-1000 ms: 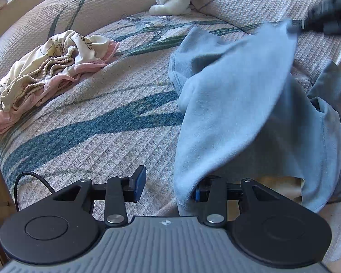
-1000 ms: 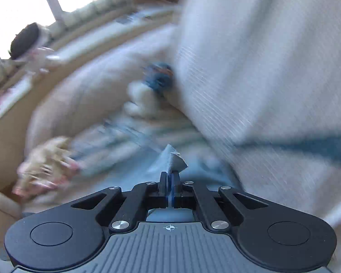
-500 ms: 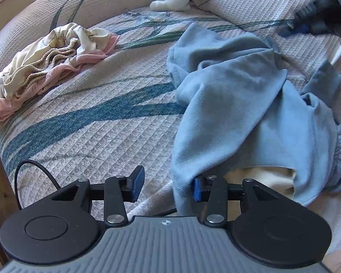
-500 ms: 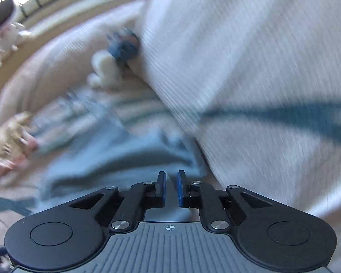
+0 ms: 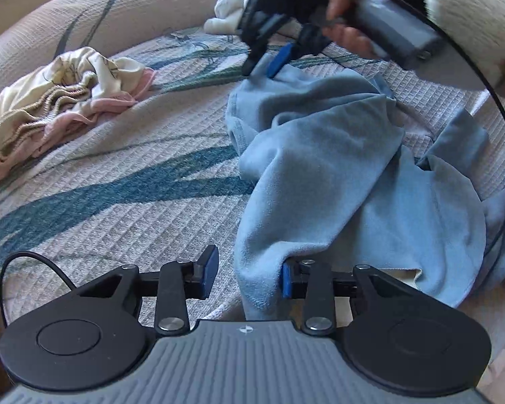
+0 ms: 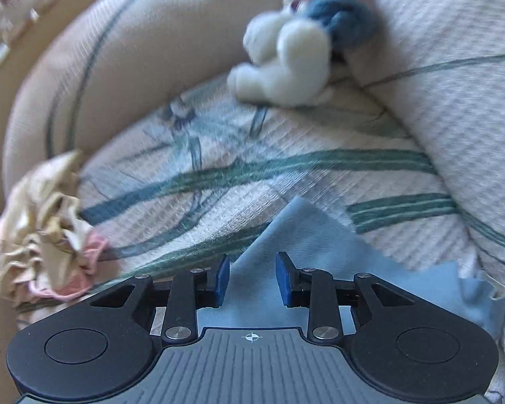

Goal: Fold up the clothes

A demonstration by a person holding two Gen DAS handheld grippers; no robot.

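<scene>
between right fingers (image 6: 251,277): blue garment (image 6: 306,235) corner | untouched by pads

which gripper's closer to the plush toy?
Right. The right gripper hangs over the blue garment's far corner, just short of the plush toy; the left gripper is at the near edge.

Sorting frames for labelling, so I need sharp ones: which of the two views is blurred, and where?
Left wrist view: mostly sharp, the blue garment crisp; only the right gripper at the top is smeared. Right wrist view: streaked throughout, the plush toy and the cream and pink clothes soft.
</scene>
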